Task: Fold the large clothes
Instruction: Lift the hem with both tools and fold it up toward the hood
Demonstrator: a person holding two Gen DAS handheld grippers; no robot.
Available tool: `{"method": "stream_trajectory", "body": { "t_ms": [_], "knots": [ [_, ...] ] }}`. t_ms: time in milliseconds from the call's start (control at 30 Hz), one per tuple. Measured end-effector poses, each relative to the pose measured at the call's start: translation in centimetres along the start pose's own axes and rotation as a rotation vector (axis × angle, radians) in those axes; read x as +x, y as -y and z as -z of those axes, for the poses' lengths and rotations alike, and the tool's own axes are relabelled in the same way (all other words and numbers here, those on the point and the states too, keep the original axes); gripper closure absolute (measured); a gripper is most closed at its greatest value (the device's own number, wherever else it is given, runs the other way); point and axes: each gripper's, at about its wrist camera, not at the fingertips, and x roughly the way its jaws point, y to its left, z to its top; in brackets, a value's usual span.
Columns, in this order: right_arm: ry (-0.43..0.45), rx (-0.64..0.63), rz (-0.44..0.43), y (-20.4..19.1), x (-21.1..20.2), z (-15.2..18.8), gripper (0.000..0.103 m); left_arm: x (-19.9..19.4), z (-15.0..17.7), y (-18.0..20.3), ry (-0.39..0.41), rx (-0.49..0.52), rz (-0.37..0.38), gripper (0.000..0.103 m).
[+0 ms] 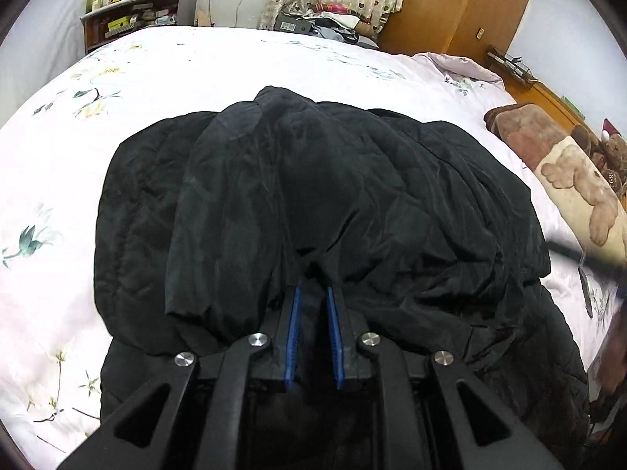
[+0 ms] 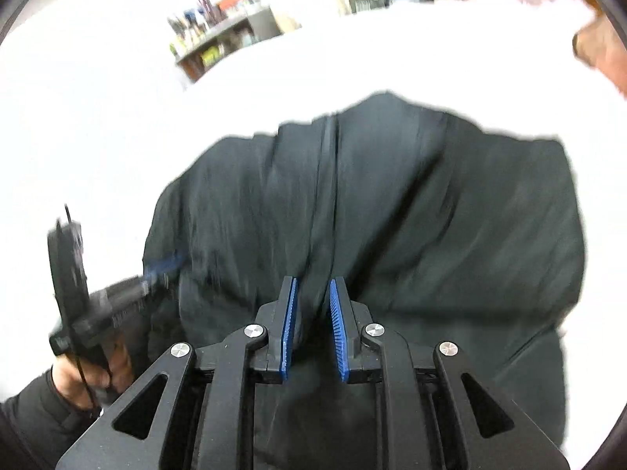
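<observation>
Black padded coat (image 1: 313, 203) lay partly folded on floral bed (image 1: 78, 156).
Left gripper (image 1: 313, 290) and right gripper (image 2: 313, 282): fingers nearly closed, each pinching coat fabric at near edge.
Judged step: mid-fold.
Next likely needed: lifting hem evenly toward collar.

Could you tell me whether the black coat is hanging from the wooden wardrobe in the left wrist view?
No, the black coat lies spread on the floral bedspread, well apart from the wooden wardrobe behind the bed.

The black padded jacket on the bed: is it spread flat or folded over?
Folded over: the black padded jacket lies bunched, with one layer overlapping the part beneath.
</observation>
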Motion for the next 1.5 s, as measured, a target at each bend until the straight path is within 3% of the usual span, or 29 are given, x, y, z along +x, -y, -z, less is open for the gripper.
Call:
{"method": "stream_trajectory", "body": {
  "t_ms": [133, 233, 300, 367, 567, 733, 833, 933, 1033, 1067, 1133, 1200, 1333, 1500],
  "knots": [
    [0.059, -0.016, 0.061, 1.3, 0.8, -3.9, 0.085, 0.5, 0.4, -0.6, 0.001, -0.020, 0.000, 0.086],
    [-0.026, 0.007, 0.137, 4.4, 4.7, -4.5, 0.085, 0.7, 0.6, -0.6, 0.012, -0.012, -0.009, 0.088],
    [-0.086, 0.046, 0.113, 6.1, 6.9, -3.3, 0.088, 0.8, 0.9, -0.8, 0.020, -0.001, -0.006, 0.089],
    [-0.079, 0.073, 0.093, 7.1, 7.8, -2.5, 0.088, 1.0, 1.2, -1.1, 0.022, 0.001, 0.000, 0.090],
    [-0.050, 0.047, 0.160, 5.2, 5.3, -2.8, 0.085, -1.6, 0.7, -1.0, 0.008, -0.028, -0.015, 0.090],
    [0.085, -0.025, 0.156, 2.1, 1.2, -3.7, 0.085, -5.1, -1.5, -0.8, 0.108, -0.034, -0.029, 0.089],
    [0.103, -0.080, 0.097, -0.3, 1.5, -4.1, 0.084, -4.7, -3.9, -0.3, 0.149, -0.012, -0.029, 0.087],
    [0.062, -0.116, 0.076, -2.0, 4.1, -3.5, 0.084, -2.0, -6.2, -0.4, 0.153, 0.006, -0.054, 0.087],
    [0.008, -0.105, 0.081, -0.7, 6.1, -2.3, 0.084, 2.0, -6.5, -2.0, 0.097, 0.009, -0.122, 0.087],
    [-0.014, -0.097, 0.101, -0.2, 7.3, -1.7, 0.084, 3.2, -6.1, -2.8, 0.079, -0.008, -0.113, 0.087],
    [-0.008, -0.026, 0.061, 1.4, 8.3, -0.6, 0.084, 4.3, -5.1, -3.8, 0.080, -0.020, -0.090, 0.087],
    [0.006, 0.005, 0.031, 2.0, 8.1, -0.3, 0.084, 4.0, -4.9, -3.9, 0.093, -0.015, -0.083, 0.087],
    [-0.014, -0.035, 0.057, 1.2, 7.0, -0.9, 0.084, 2.1, -5.4, -3.5, 0.089, -0.028, -0.088, 0.087],
    [0.100, -0.053, 0.070, 1.4, 4.2, -4.3, 0.084, 0.7, -7.5, -2.5, 0.146, 0.000, -0.098, 0.087]
  ]
}}
